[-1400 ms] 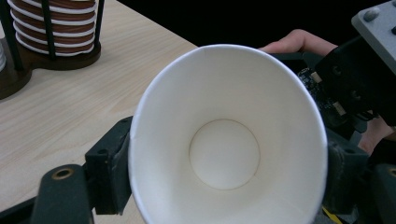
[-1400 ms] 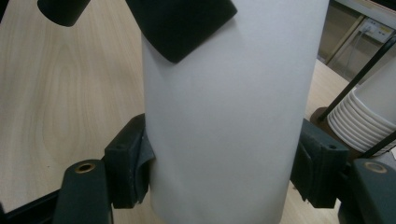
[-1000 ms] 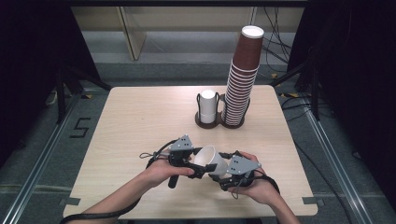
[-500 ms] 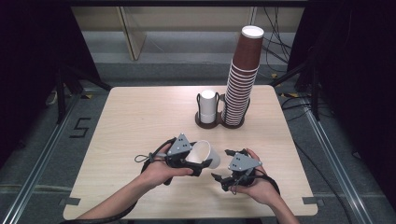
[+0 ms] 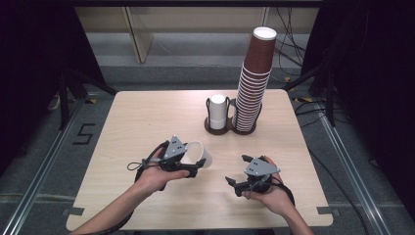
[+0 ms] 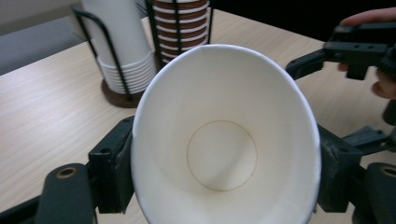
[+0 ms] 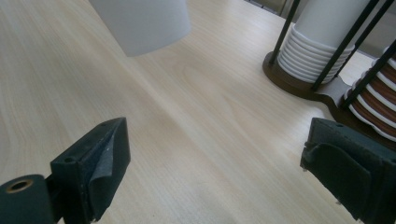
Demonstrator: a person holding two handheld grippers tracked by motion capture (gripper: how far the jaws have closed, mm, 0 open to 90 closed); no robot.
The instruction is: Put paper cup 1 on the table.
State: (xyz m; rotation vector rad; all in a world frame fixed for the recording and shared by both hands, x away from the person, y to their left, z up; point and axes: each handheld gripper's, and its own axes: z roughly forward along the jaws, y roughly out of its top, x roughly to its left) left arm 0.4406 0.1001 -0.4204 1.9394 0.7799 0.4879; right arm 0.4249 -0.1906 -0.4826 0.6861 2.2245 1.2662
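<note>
One white paper cup (image 5: 199, 154) is what it's all about, sitting just left of center in the lower half of the high view. It's tipped on its side and clamped in the left gripper (image 5: 188, 165), mouth pointing back toward the person. In the left gripper view you look straight down into it: plain white inside, thin rolled rim squeezed a bit oval, a faint brownish ring around the flat bottom, and nothing in it. The black jaws press on its outer wall from both sides, so that grip is clenched on the cup.

Moving right, the right gripper (image 5: 235, 182) sits in the lower right part of the high view, near the cup but apart from it. Its jaws have just been opening, and in the right gripper view they stand wide with only bare wood of the table (image 5: 147, 117) between them, so it's released. The cup's white side shows at the upper left of that view.

Further right and higher up, toward the table's far edge, there's a dark wire holder (image 5: 230, 128) with two slots. Left slot has a short stack of white cups (image 5: 218, 110), right slot a tall stack of brown cups (image 5: 254, 83) with white rims.
</note>
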